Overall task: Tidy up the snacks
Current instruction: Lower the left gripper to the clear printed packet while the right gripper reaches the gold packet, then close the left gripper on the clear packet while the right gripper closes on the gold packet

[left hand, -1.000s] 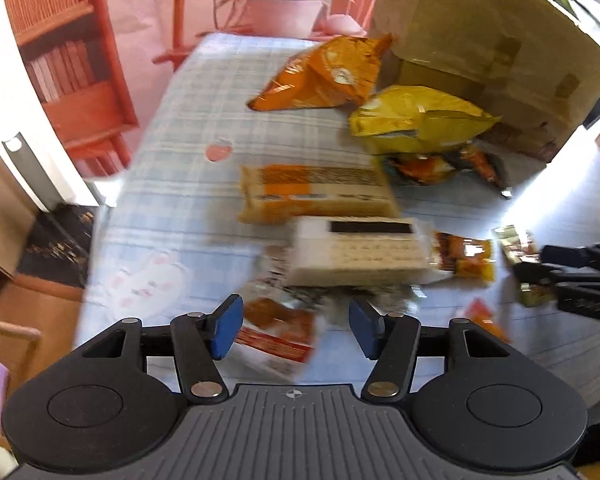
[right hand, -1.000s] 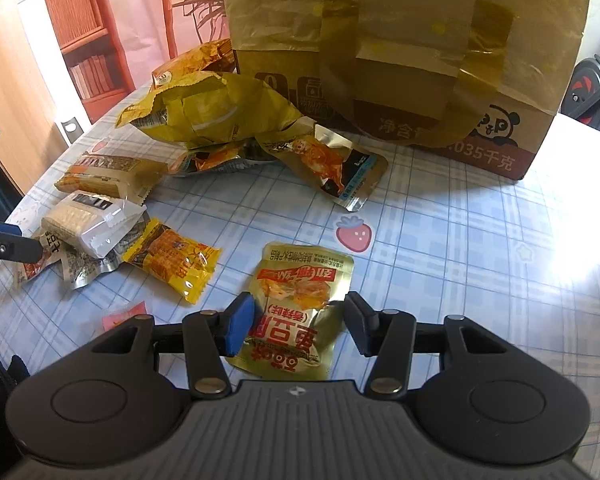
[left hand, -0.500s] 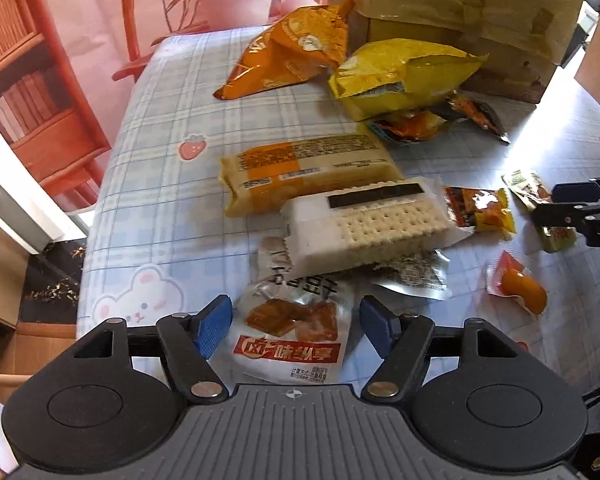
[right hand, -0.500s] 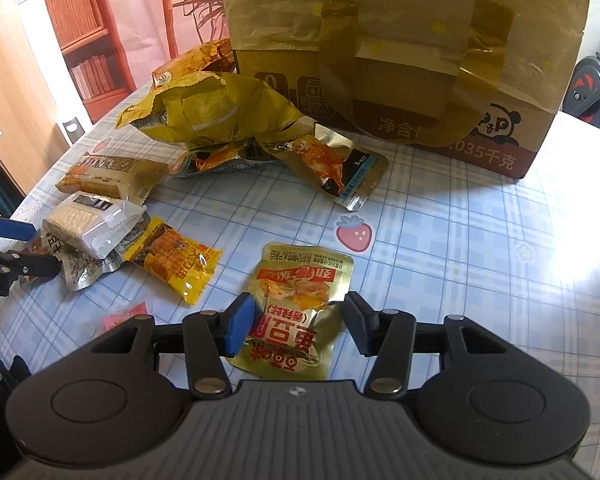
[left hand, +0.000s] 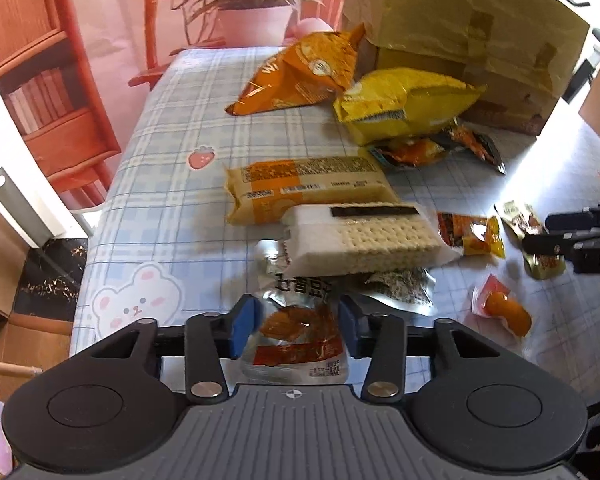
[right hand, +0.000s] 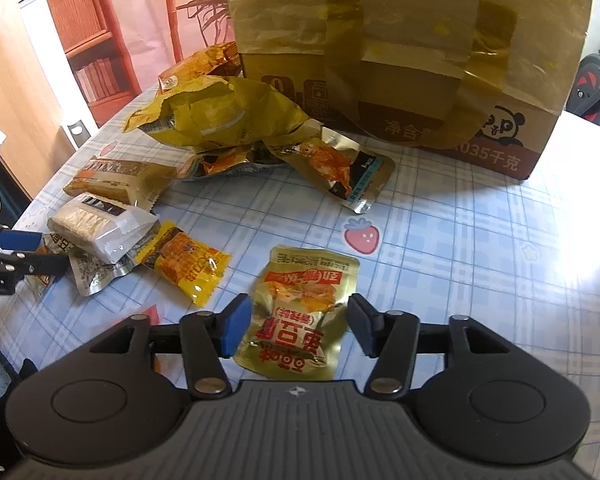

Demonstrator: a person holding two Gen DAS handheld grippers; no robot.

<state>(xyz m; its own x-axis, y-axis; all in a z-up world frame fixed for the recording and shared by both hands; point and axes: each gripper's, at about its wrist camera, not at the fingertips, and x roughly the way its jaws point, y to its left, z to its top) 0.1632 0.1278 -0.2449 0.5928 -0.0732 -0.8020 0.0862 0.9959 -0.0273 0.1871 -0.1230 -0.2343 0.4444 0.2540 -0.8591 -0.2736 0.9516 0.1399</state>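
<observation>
While just closing, left fingers point(left hand: 242, 326) against pouch point(left hand: 296, 336)

Each wrist camera looks steeply down along its own fingers, close over the checked tablecloth point(left hand: 160, 184), left view from the table's left end, right view facing the brown paper bag point(right hand: 412, 60); both share the cracker pack point(left hand: 364, 236) point(right hand: 100, 224) and each other's gripper tips.

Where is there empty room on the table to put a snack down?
Bare cloth lies right of the strawberry sticker, in front of the brown box, and beside the bunny picture. Around the cracker pack it's crowded.
</observation>
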